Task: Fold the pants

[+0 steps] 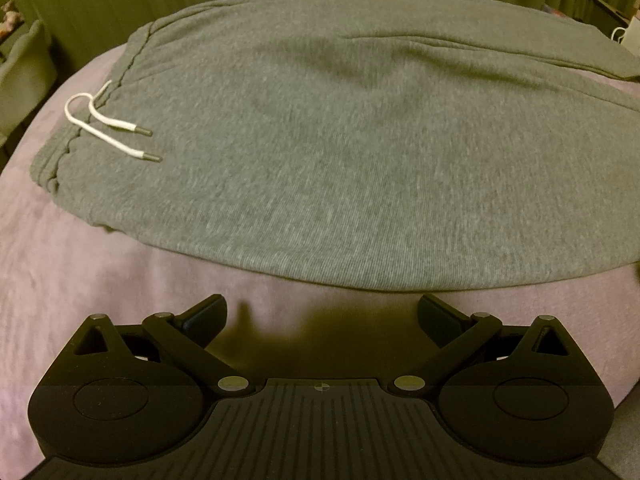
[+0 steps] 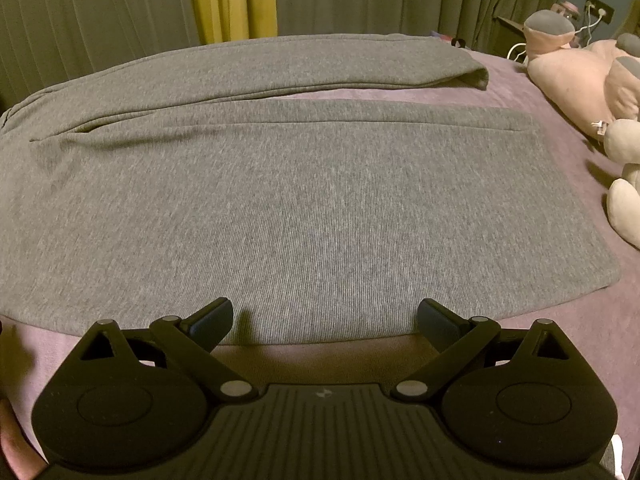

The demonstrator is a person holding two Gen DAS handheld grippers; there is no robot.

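Grey sweatpants (image 1: 320, 152) lie flat on a mauve bedspread (image 1: 80, 264). The waistband with a white drawstring (image 1: 108, 128) is at the left in the left wrist view. In the right wrist view the near leg (image 2: 304, 208) lies flat and the far leg (image 2: 304, 68) runs behind it, with its cuff at the right. My left gripper (image 1: 320, 316) is open and empty, just short of the pants' near edge. My right gripper (image 2: 324, 318) is open and empty, its fingertips over the near leg's front edge.
Pink and cream plush toys (image 2: 592, 76) lie on the bed at the right, close to the leg cuffs. Grey and yellow curtains (image 2: 232, 0) hang behind the bed. A dark stand (image 2: 516, 32) with cables is at the far right.
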